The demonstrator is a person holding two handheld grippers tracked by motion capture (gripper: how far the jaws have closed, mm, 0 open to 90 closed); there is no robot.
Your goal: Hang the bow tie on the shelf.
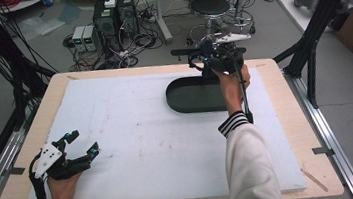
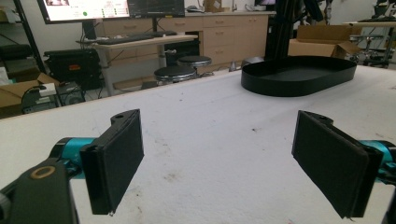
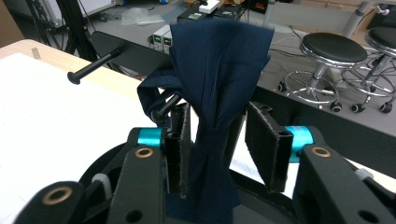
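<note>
While parted, right tool (image 3: 229, 147) (loosely) brushes cloth (image 3: 219, 70).

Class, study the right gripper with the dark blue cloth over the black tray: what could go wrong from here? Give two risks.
1. In the right gripper view the right gripper has a gap beside the dark blue cloth, so the cloth may slip out of it.
2. A fold of cloth drapes over a black rod, so it could snag there instead of dropping into the black tray.
</note>
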